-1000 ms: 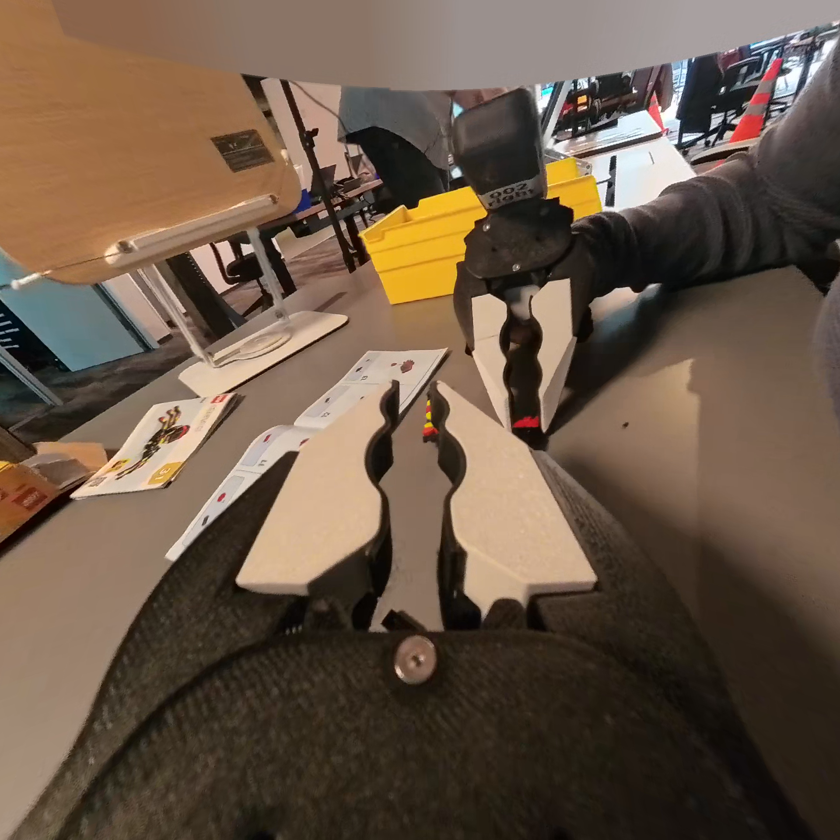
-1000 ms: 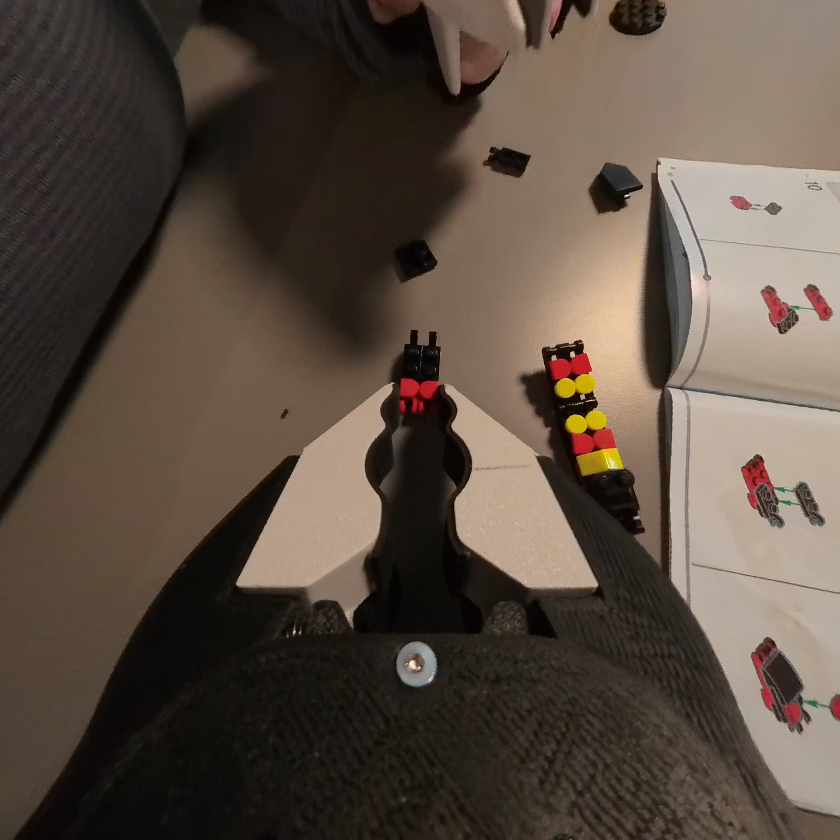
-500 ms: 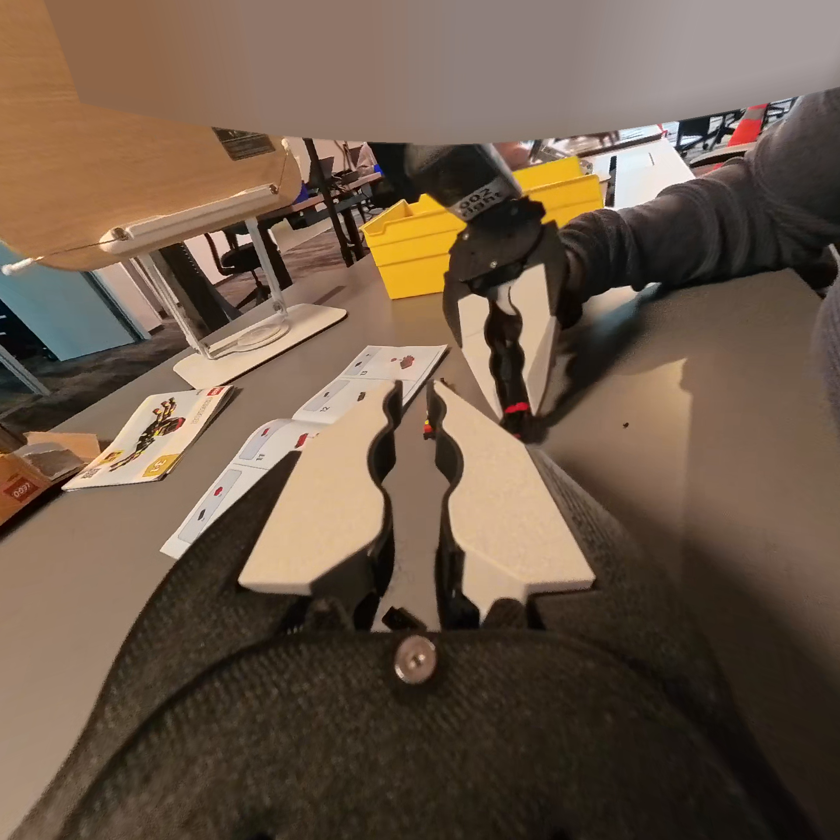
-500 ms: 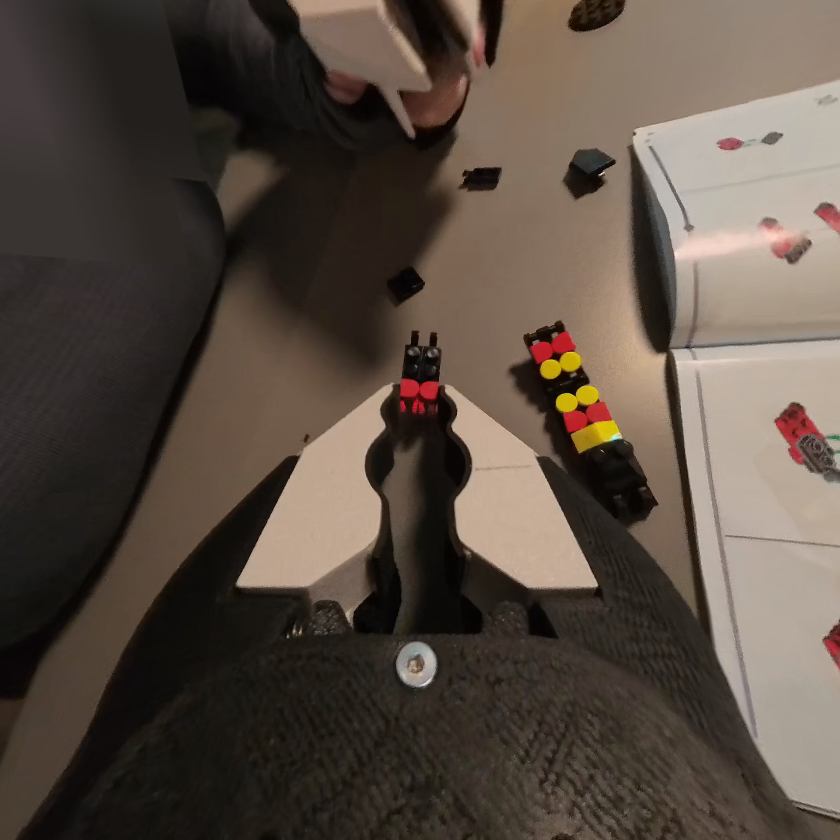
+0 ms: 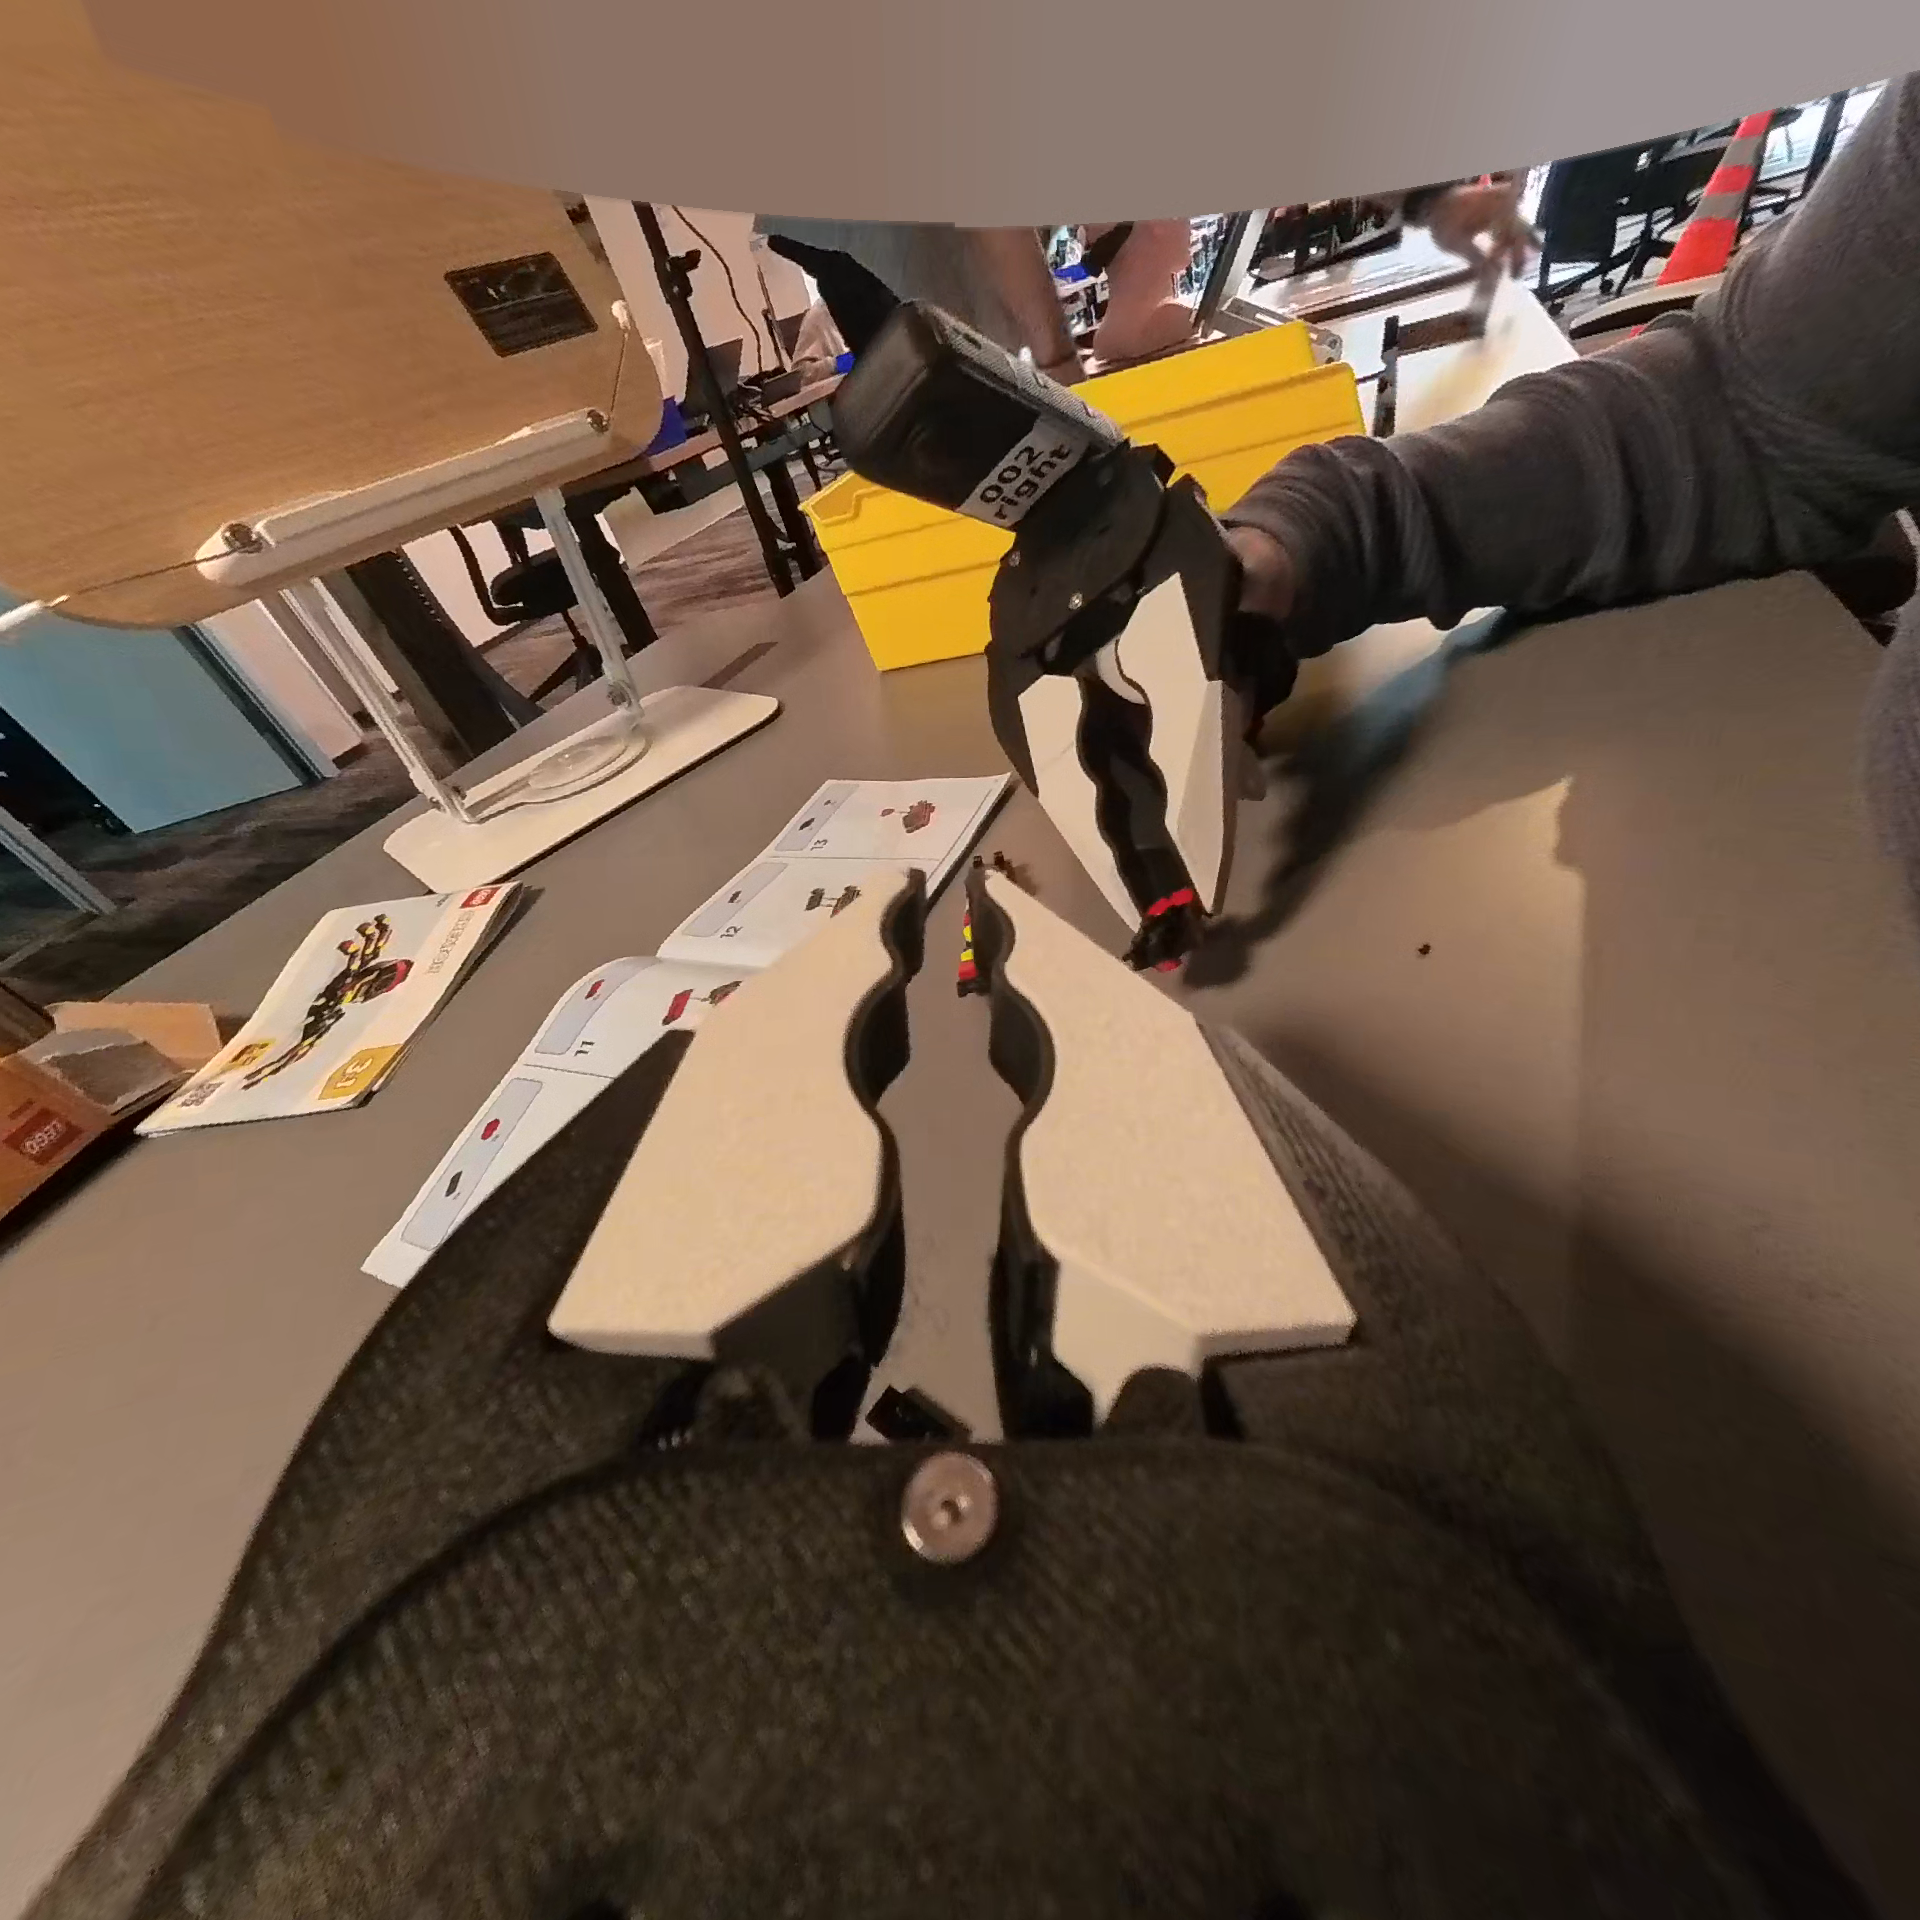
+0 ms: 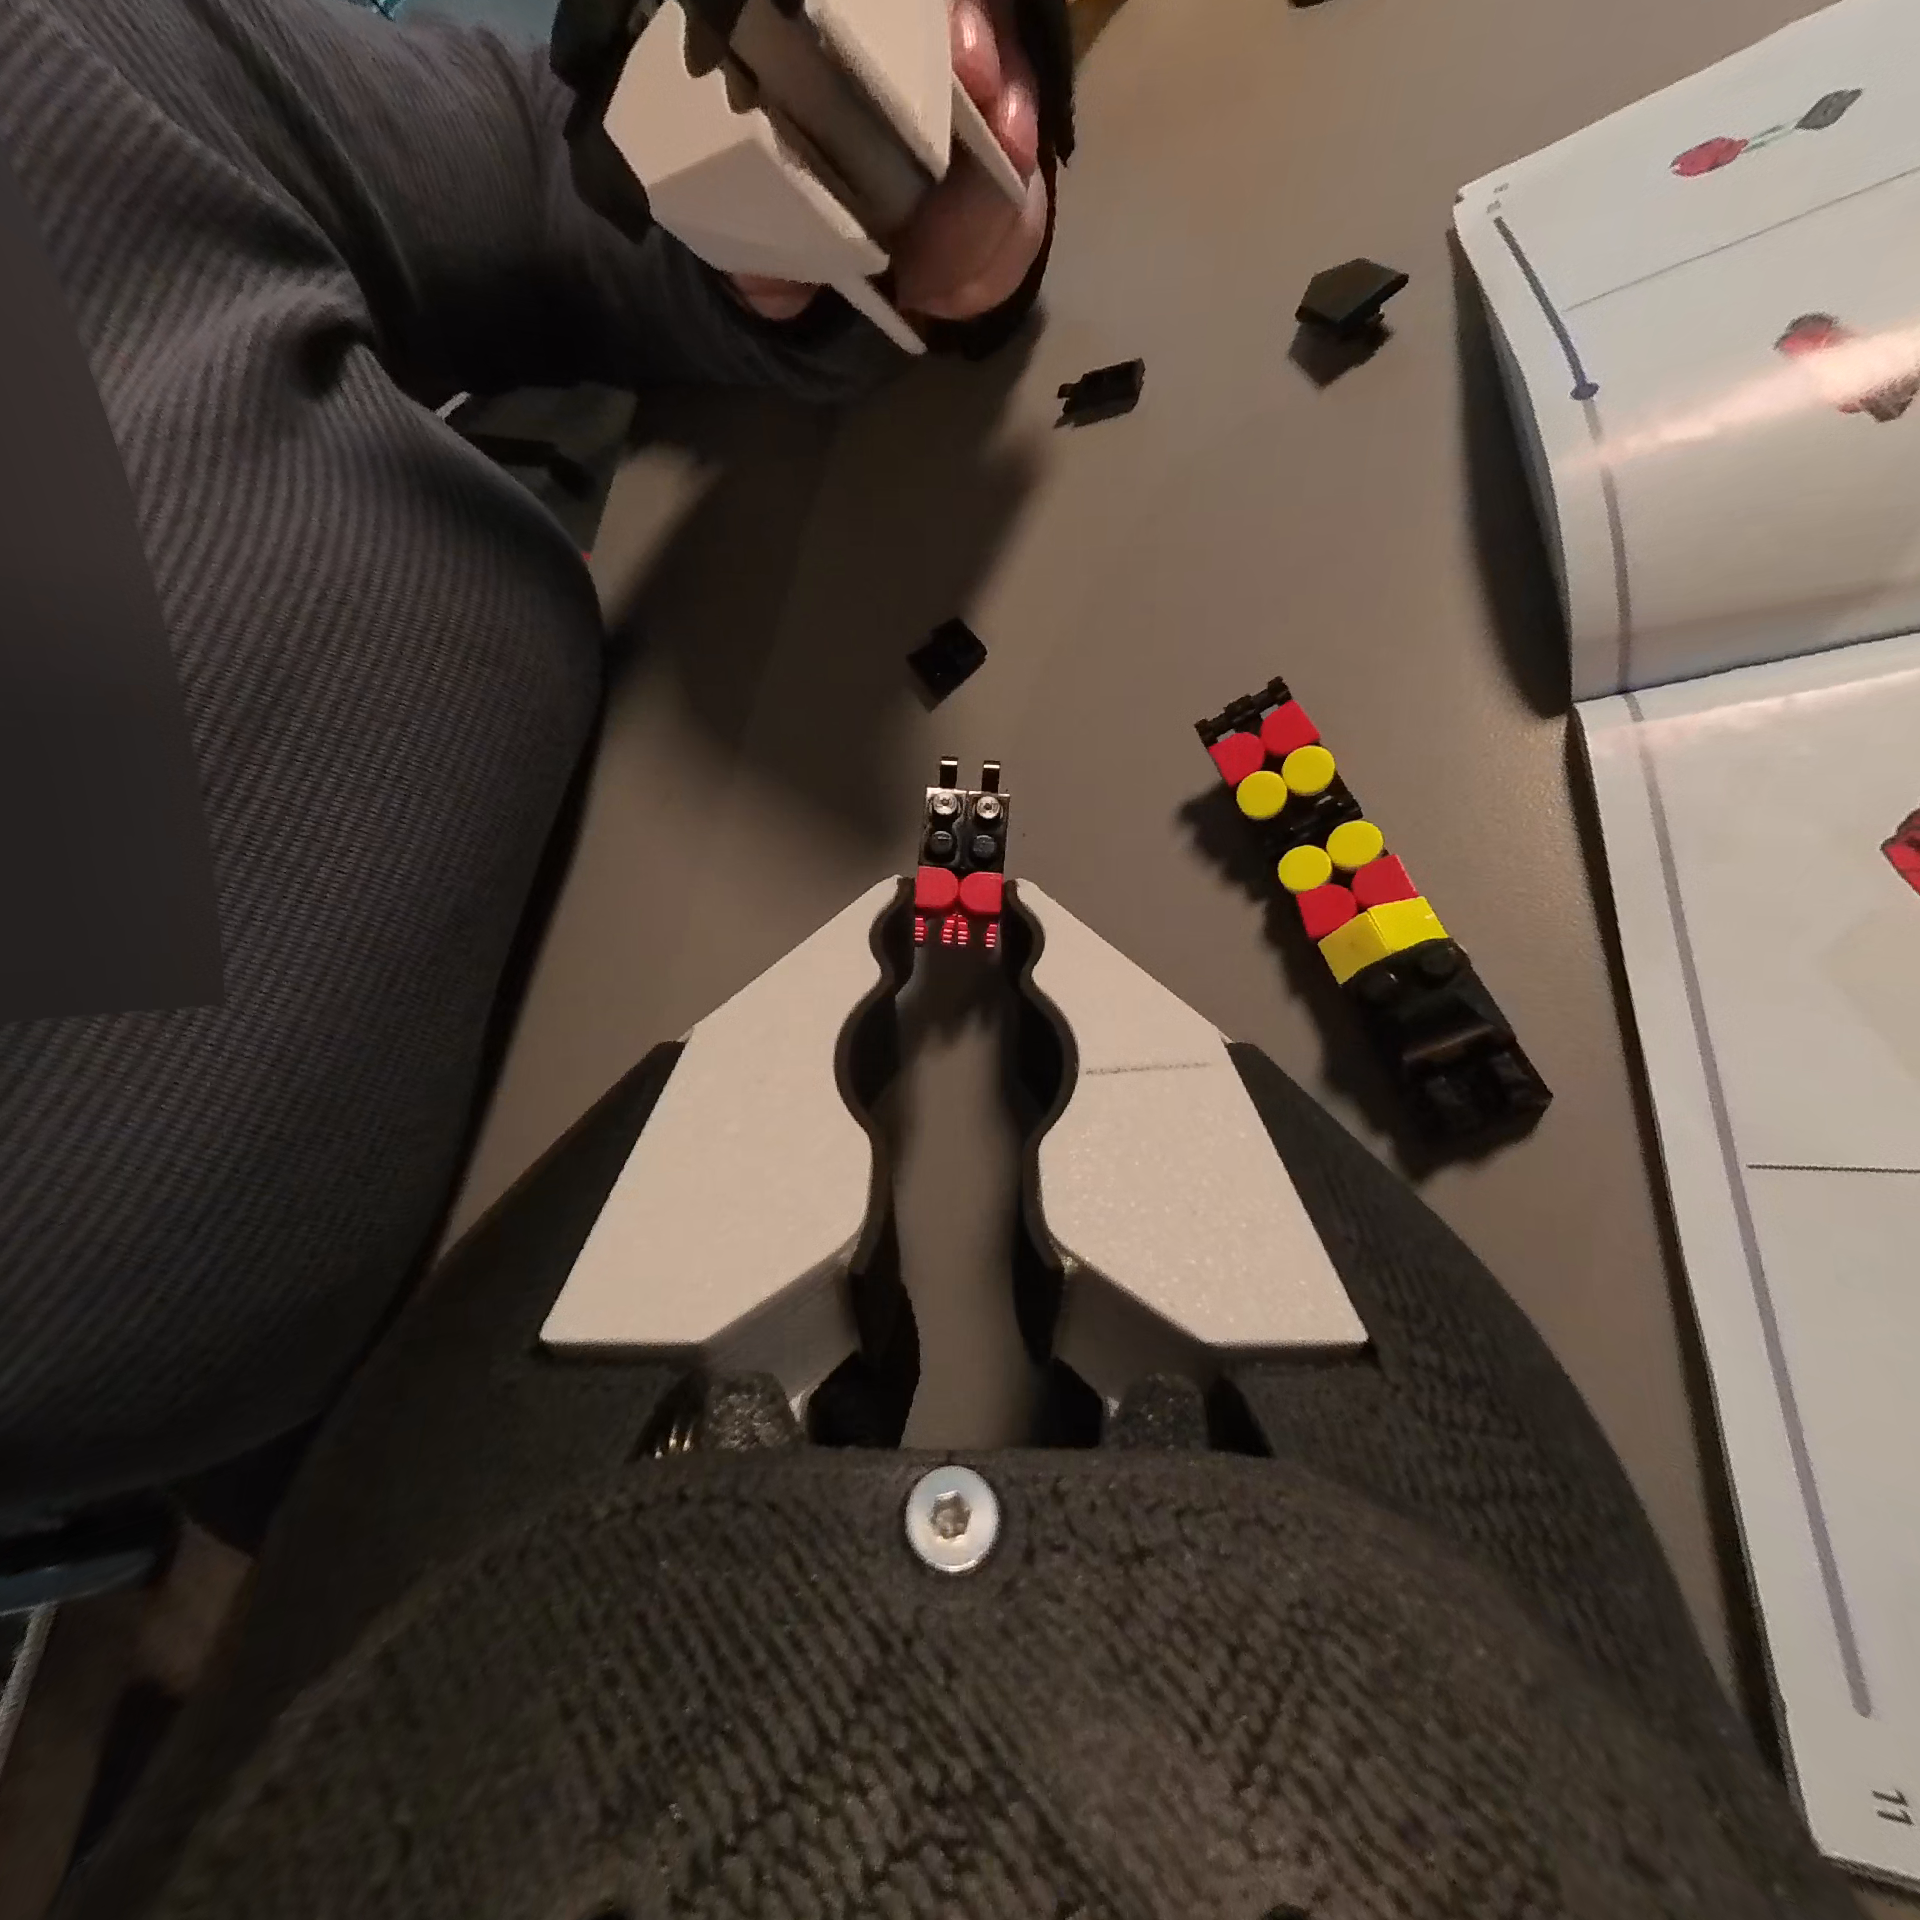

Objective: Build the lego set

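The right gripper (image 6: 957,902) pinches a small red-and-black lego piece (image 6: 962,862) at its red end — long axis in line with the fingers, black clips pointing forward, tip low over the grey table (image 6: 1164,561). Just to its right lies the longer black, red and yellow assembly (image 6: 1351,904), flat and angled. The left gripper (image 5: 943,896) holds nothing — its jaws are nearly closed, a narrow gap between them.

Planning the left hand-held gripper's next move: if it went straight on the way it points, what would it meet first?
Probably the long red, yellow and black lego strip, seen in the gap past the left hand-held gripper tips, lying on the grey table. Depth is unclear; the gripper may hover above and pass over it.
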The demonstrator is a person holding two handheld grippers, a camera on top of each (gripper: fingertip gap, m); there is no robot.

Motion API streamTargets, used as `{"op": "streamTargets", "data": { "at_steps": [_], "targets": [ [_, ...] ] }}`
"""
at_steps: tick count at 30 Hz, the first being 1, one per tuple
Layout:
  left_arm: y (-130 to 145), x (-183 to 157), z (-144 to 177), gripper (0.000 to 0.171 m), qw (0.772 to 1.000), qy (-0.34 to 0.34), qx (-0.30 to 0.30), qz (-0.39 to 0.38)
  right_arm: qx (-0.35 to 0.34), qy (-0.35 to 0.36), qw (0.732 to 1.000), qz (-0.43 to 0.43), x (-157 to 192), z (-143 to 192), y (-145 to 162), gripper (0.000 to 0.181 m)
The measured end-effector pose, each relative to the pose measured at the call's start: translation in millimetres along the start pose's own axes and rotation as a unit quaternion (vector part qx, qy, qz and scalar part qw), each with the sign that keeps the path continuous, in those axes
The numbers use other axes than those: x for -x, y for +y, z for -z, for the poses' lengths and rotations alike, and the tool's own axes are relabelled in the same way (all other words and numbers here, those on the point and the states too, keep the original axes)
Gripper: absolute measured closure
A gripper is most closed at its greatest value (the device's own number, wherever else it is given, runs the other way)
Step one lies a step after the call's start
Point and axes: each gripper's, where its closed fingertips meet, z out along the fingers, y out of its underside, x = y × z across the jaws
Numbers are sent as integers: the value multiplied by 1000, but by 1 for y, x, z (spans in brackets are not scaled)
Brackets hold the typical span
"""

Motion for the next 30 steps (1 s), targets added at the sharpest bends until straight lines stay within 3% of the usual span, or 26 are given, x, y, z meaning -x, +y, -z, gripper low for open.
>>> {"op": "streamTargets", "data": {
  "at_steps": [30],
  "targets": [
    [2, -5, -1, 167, 1000, 8, 10, -21, -2, 4, 1000, 8, -1, 0, 0, 167]
  ]
}}
